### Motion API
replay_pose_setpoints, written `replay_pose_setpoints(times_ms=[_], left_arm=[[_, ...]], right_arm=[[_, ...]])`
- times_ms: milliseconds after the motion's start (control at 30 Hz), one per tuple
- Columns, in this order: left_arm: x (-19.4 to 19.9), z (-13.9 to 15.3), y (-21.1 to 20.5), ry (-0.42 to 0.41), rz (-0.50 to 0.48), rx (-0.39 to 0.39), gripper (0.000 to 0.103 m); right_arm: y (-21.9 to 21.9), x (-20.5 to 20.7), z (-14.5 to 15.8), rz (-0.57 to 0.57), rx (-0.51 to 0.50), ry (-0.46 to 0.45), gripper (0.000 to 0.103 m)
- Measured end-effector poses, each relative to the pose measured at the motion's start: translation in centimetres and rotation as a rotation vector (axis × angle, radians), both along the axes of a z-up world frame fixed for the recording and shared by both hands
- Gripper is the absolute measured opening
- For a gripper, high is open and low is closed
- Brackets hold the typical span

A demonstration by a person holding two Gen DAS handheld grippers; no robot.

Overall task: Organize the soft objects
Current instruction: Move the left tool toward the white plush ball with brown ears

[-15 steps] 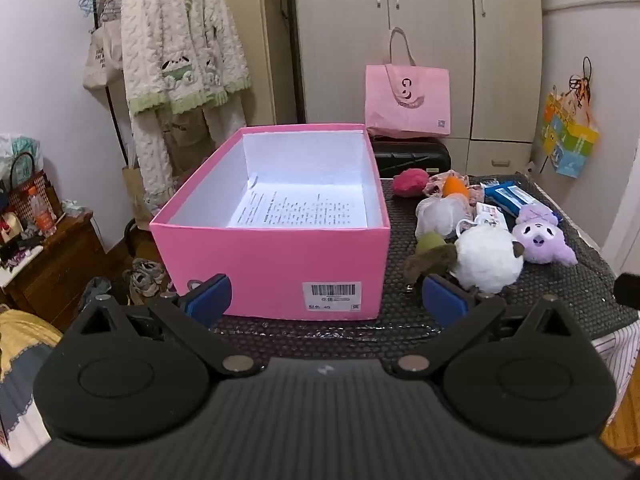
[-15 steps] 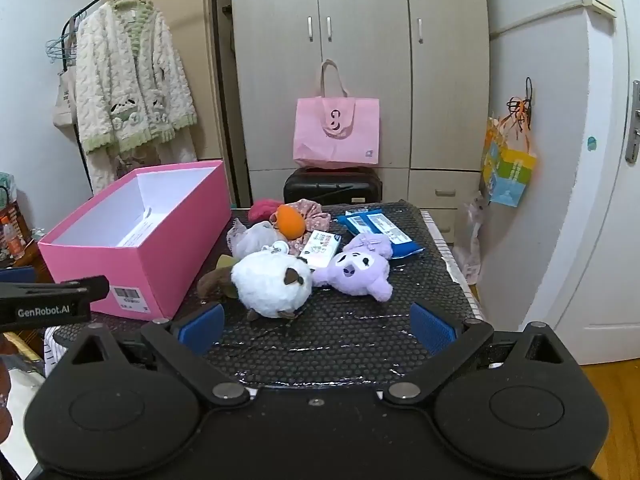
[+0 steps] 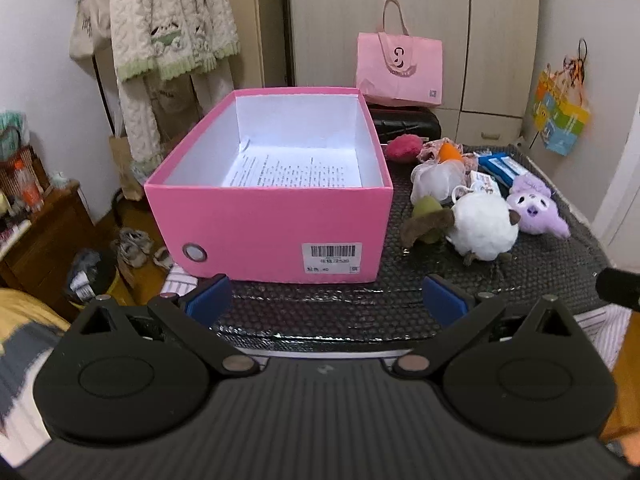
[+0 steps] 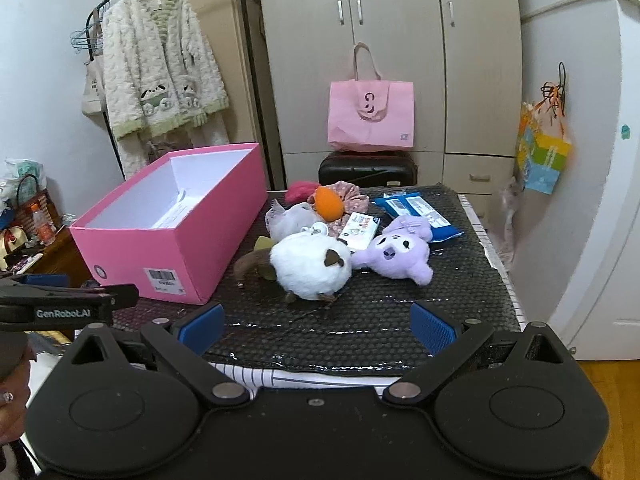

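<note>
An open pink box (image 3: pixel 264 224) (image 4: pixel 160 248) with a printed sheet inside stands on the left of the black mat. To its right lie soft toys: a white fluffy plush (image 3: pixel 482 226) (image 4: pixel 308 268), a purple plush (image 3: pixel 534 208) (image 4: pixel 396 256), a brown and green toy (image 3: pixel 424 222), a grey-white pouf (image 4: pixel 290 218), an orange ball (image 4: pixel 329 203) and a pink puff (image 3: pixel 403 146). My left gripper (image 3: pixel 326 300) is open and empty in front of the box. My right gripper (image 4: pixel 318 326) is open and empty in front of the white plush.
Blue wipe packs (image 4: pixel 420 210) and a small card (image 4: pixel 358 230) lie behind the toys. A pink tote bag (image 4: pixel 370 116) sits on a black case by the wardrobe. A coat rack (image 4: pixel 156 76) stands at the left. The left gripper's side (image 4: pixel 68 306) shows at my right view's left edge.
Both grippers have drawn slightly nearer the table and tilted down a little; the box and toys sit larger in view. Nothing on the mat has moved.
</note>
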State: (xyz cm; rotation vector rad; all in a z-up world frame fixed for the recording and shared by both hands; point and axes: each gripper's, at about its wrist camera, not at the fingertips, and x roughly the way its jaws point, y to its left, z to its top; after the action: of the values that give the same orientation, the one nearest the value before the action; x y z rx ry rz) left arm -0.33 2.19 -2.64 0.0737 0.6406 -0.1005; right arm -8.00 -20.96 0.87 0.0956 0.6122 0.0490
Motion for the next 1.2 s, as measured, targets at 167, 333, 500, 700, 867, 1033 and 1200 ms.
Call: replay_pose_setpoints(times_ms=[167,333,500,700,867,1033,1200], left_arm=[[-0.5,0.5,-0.6,-0.012,-0.019,0.022,0.103],[-0.9,0.7,-1.3,-0.015,-0.048,0.011,0.103],[-1.1,0.8,-1.9,-0.017,-0.067,0.011,0.103],[-1.0,0.8,-2.1,-0.007,-0.077,-0.017,0.103],[-1.1,1.2,-1.9,-0.017,-0.067,-0.047,0.103],[-1.1,1.6,-2.2,-0.039,-0.075,-0.023,0.103],[-0.2,2.4,-2.8,-0.080,-0.083,-0.026,0.103]], right_arm=[[-0.1,0.3,-0.1,-0.014,-0.048,0.059,0.101],[-0.8,0.1,0.2,-0.049,-0.052,0.066,0.101],[-1.2,-0.4,0.4,-0.062,-0.050,0.047,0.101],[-1.5,-0.7,0.3,-0.083,-0.066,0.023,0.101],[-1.6,-0.5,0.3,-0.085,-0.068,0.024,0.101],[-1.5,-0.5,0.4,-0.057,-0.074,-0.002,0.101],[-1.2,-0.1,0.9,0.036,-0.127,-0.081,0.101]])
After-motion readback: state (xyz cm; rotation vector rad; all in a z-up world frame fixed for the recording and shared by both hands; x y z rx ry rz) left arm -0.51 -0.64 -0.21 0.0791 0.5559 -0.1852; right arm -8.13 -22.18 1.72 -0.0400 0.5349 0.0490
